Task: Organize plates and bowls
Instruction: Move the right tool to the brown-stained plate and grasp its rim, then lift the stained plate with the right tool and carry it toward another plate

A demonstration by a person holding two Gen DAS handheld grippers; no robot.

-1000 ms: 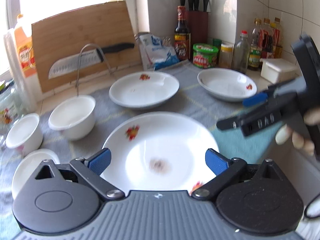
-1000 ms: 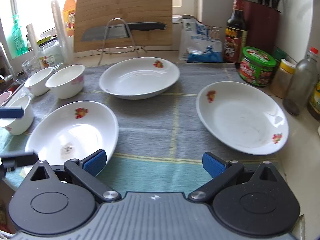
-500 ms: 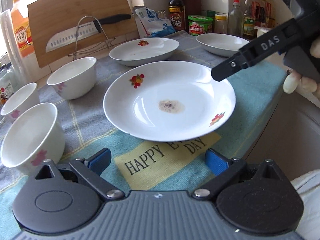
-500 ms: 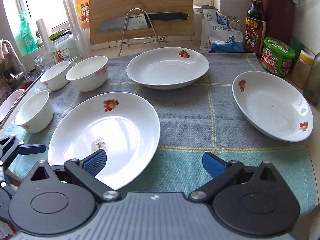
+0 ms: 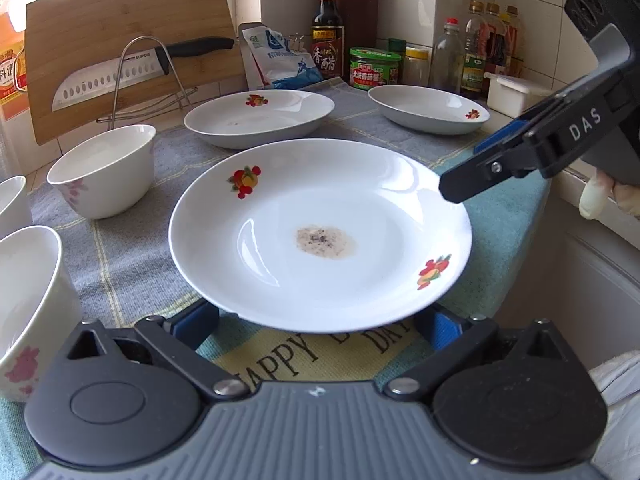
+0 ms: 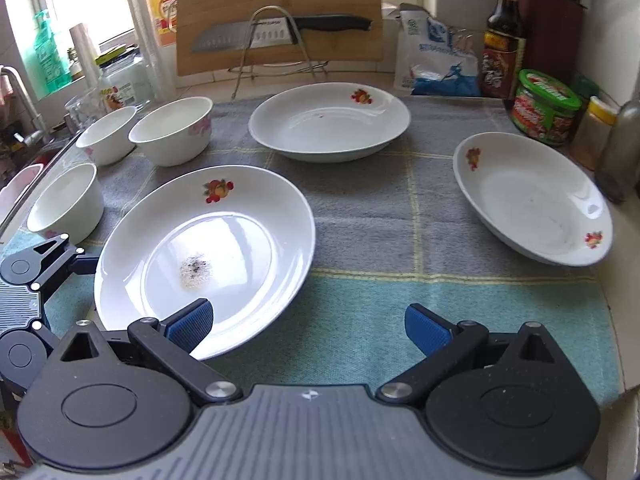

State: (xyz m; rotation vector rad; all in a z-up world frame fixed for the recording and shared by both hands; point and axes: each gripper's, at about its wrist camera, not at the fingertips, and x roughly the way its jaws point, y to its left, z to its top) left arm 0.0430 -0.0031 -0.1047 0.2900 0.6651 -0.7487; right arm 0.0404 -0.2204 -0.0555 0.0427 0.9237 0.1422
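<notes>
At the far left of the cloth [image 6: 400,208] we have three white bowls [image 6: 172,130]: one near the front edge, two just behind it, side by side. Next comes the near plate [image 5: 320,232], resting on the cloth with a speckled smear at its centre and a fruit print on its rim. Our left gripper [image 5: 320,322] sits low at this plate's near edge; its jaws are opening, the blue pads stand on either side of the rim's underside, and neither pad presses on the plate. Behind it, toward the cutting board [image 6: 280,12] and its knife [image 6: 280,34], lies a second plate [image 6: 328,120]. Our right gripper [image 6: 308,326] hovers above the cloth with jaws spread wide and nothing between them; its left pad overlaps the near plate's edge in the right wrist view. At the far right, a third plate [image 6: 532,200] lies near the jars and bottles.
</notes>
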